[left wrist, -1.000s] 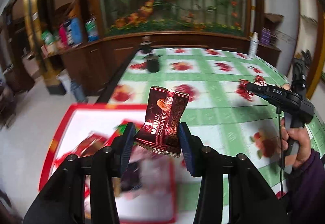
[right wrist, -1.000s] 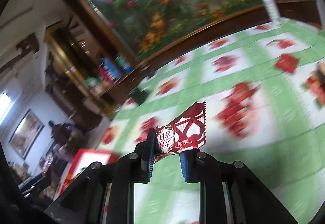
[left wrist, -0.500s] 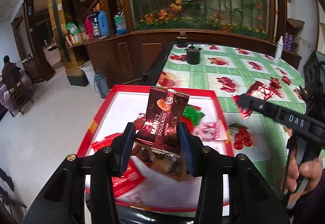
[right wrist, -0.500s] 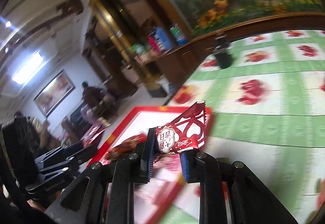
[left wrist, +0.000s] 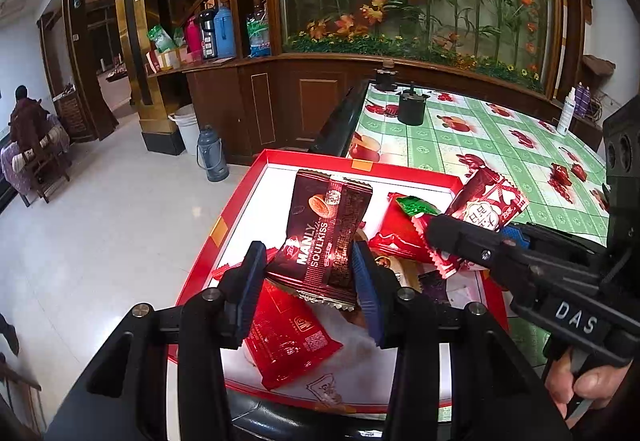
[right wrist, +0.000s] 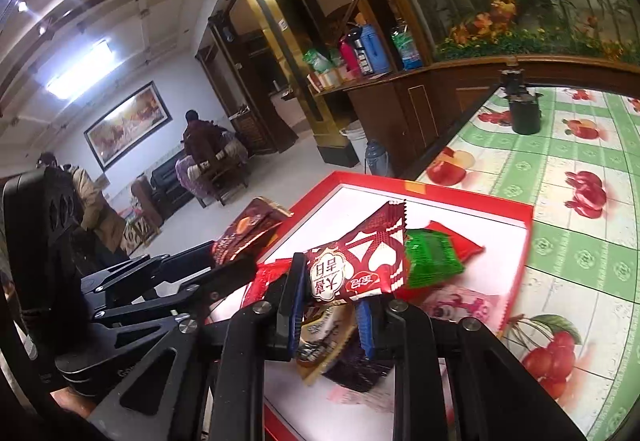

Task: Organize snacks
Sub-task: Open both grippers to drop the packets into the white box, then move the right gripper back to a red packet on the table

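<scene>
Mid-sort over the red tray (left wrist: 256, 177): left gripper (left wrist: 308, 273) clamped on a dark brown snack packet (left wrist: 324, 233), right gripper (right wrist: 332, 305) pinching a red-and-white candy packet (right wrist: 360, 265), both poised above wrappers already piled below the fingertips. Still to drop in: these two, plus a few red pieces (left wrist: 564, 173) far off on the green tablecloth (left wrist: 480, 145).

Left gripper (left wrist: 308, 273) clamps a dark brown packet (left wrist: 326, 237) above the red tray (left wrist: 240, 201) — to its right, the right gripper (left wrist: 460, 241) pinches a red-and-white packet (left wrist: 486, 207) — wrapped snacks lie beneath
</scene>
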The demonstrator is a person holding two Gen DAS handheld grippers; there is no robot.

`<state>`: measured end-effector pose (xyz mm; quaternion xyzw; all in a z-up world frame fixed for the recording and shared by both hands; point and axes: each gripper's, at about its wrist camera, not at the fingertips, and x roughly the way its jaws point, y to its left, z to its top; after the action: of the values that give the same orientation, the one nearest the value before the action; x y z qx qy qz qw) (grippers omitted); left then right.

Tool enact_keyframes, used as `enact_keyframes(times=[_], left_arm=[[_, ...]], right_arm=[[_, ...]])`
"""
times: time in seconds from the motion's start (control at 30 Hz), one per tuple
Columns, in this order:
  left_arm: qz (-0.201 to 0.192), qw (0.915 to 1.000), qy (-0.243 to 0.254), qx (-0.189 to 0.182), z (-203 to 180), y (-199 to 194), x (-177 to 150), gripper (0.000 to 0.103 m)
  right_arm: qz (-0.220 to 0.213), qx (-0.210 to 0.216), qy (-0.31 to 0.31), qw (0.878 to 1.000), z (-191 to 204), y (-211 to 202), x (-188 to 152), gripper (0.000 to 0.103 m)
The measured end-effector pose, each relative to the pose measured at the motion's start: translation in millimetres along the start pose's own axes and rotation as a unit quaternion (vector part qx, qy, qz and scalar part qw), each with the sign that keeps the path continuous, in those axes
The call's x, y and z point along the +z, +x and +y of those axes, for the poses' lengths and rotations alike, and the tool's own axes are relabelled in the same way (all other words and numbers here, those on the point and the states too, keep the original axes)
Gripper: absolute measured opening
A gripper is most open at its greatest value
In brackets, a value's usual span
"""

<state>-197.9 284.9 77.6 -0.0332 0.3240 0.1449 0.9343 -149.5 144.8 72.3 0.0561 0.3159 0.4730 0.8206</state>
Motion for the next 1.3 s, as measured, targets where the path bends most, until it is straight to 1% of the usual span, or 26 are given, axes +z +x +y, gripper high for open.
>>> enact_keyframes(times=[0.2, 0.43, 0.6, 0.77, 0.83, 0.87, 0.9, 1.03, 1.1, 1.17, 1.23, 1.27, 1.3], left_arm=[[0.005, 1.0000, -0.003, -0.002, 5, 5, -2, 0.042], [0.011, 0.9999, -0.005, -0.001, 11, 13, -2, 0.042], [0.021, 0.9998, -0.003, 0.006, 10, 23, -1, 0.043], [0.026, 0.9996, 0.002, 0.015, 10, 29, 1, 0.043], [0.030, 0.9994, 0.007, 0.016, 9, 31, 2, 0.052], [0.029, 0.9994, 0.008, 0.016, 8, 31, 3, 0.058], [0.026, 0.9995, 0.011, 0.018, 8, 30, 3, 0.059], [0.016, 0.9997, 0.017, 0.010, 6, 27, 7, 0.061], [0.009, 0.9998, 0.017, 0.009, 5, 24, 9, 0.068], [0.003, 0.9998, 0.018, 0.010, 3, 21, 12, 0.068], [0.001, 0.9997, 0.023, 0.009, 0, 19, 14, 0.071], [0.000, 0.9996, 0.026, 0.012, -2, 18, 16, 0.075], [-0.001, 0.9995, 0.029, 0.014, -6, 18, 17, 0.077]], right_arm=[[0.006, -0.003, -0.017, 1.000, 11, 9, 0, 0.023], [0.013, -0.009, -0.022, 1.000, 12, 21, 2, 0.024], [0.026, -0.032, -0.034, 0.999, 15, 32, 5, 0.025], [0.021, -0.048, -0.046, 0.998, 15, 33, 7, 0.025], [0.014, -0.056, -0.050, 0.997, 13, 30, 8, 0.025], [0.013, -0.058, -0.049, 0.997, 11, 29, 9, 0.027], [0.010, -0.060, -0.045, 0.997, 8, 27, 10, 0.030], [-0.006, -0.065, -0.032, 0.997, -5, 17, 13, 0.032], [-0.010, -0.070, -0.025, 0.997, -12, 11, 15, 0.035], [-0.019, -0.077, -0.016, 0.997, -22, 2, 17, 0.039], [-0.026, -0.084, -0.004, 0.996, -34, -7, 19, 0.042], [-0.029, -0.086, 0.002, 0.996, -40, -10, 21, 0.043], [-0.033, -0.089, 0.012, 0.995, -48, -16, 22, 0.043]])
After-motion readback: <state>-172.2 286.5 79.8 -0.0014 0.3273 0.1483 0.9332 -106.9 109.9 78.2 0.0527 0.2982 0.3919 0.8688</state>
